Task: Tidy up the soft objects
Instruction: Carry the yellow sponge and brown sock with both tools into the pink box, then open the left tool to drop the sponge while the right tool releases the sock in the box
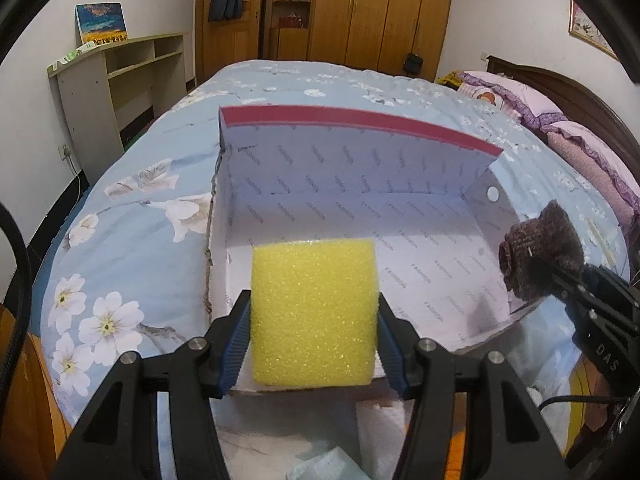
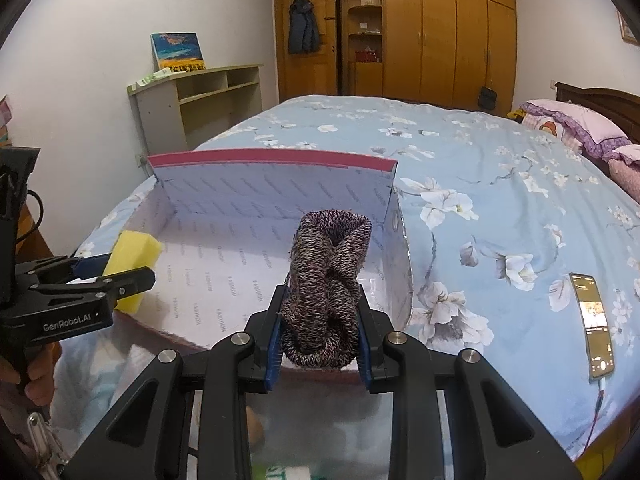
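Observation:
A yellow sponge block [image 1: 314,314] is clamped between the blue pads of my left gripper [image 1: 314,334], held over the near edge of an open cardboard box [image 1: 352,168] with a white printed lining and a red rim. The right wrist view shows the sponge [image 2: 134,256] in the left gripper [image 2: 120,270] from the side. My right gripper [image 2: 320,326] is shut on a bundled dark knitted sock [image 2: 326,276], above the box's [image 2: 272,184] near right corner. From the left wrist view the sock [image 1: 538,254] appears at the right, in the right gripper [image 1: 560,276].
The box lies on a bed with a blue floral cover [image 2: 480,184]. A phone [image 2: 596,316] on a cable lies on the bed to the right. Pillows [image 2: 576,124] are at the far right. White tissue [image 1: 384,424] lies below the left gripper. A shelf unit [image 1: 116,76] stands left.

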A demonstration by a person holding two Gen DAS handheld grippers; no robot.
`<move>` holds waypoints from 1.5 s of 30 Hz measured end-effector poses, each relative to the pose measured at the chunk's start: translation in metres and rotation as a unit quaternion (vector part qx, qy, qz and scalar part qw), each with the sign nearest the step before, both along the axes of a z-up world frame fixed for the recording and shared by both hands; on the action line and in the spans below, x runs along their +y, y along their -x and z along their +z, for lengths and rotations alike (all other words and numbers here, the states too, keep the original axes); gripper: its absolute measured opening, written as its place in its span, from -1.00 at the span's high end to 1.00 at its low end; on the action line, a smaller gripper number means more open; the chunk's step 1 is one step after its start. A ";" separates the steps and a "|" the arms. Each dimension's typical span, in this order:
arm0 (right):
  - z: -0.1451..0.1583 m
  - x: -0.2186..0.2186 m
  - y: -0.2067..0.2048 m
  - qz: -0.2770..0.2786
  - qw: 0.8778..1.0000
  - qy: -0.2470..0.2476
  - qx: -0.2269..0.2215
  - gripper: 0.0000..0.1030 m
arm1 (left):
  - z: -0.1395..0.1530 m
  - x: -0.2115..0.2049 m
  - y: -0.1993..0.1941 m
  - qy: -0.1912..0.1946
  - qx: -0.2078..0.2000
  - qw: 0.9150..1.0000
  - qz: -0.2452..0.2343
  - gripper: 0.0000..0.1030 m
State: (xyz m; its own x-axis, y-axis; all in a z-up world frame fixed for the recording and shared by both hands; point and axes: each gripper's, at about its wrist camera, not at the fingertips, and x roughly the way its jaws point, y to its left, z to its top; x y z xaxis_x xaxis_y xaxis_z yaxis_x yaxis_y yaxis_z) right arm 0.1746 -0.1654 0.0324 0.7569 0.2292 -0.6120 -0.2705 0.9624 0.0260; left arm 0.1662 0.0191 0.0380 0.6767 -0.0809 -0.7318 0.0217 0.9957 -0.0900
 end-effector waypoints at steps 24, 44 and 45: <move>-0.038 0.011 -0.012 0.012 0.998 -0.007 0.058 0.41 | -0.025 0.011 -0.025 -0.041 0.028 0.999 0.002 -0.17; -0.036 0.004 -0.011 -0.003 0.998 -0.024 0.058 0.17 | -0.029 -0.007 -0.022 -0.047 0.041 0.998 -0.009 -0.47; -0.036 0.003 -0.010 -0.003 0.998 -0.024 0.057 0.12 | -0.030 -0.008 -0.021 -0.043 0.043 0.998 -0.009 -0.48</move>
State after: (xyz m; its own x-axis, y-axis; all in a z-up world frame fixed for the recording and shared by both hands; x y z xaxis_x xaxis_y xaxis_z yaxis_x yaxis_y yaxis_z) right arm 0.1847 -0.1621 -0.0035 0.6853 0.2548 -0.6823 -0.2566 0.9612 0.1012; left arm 0.1876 0.0112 0.0082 0.6098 -0.0263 -0.7922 0.0357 0.9993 -0.0057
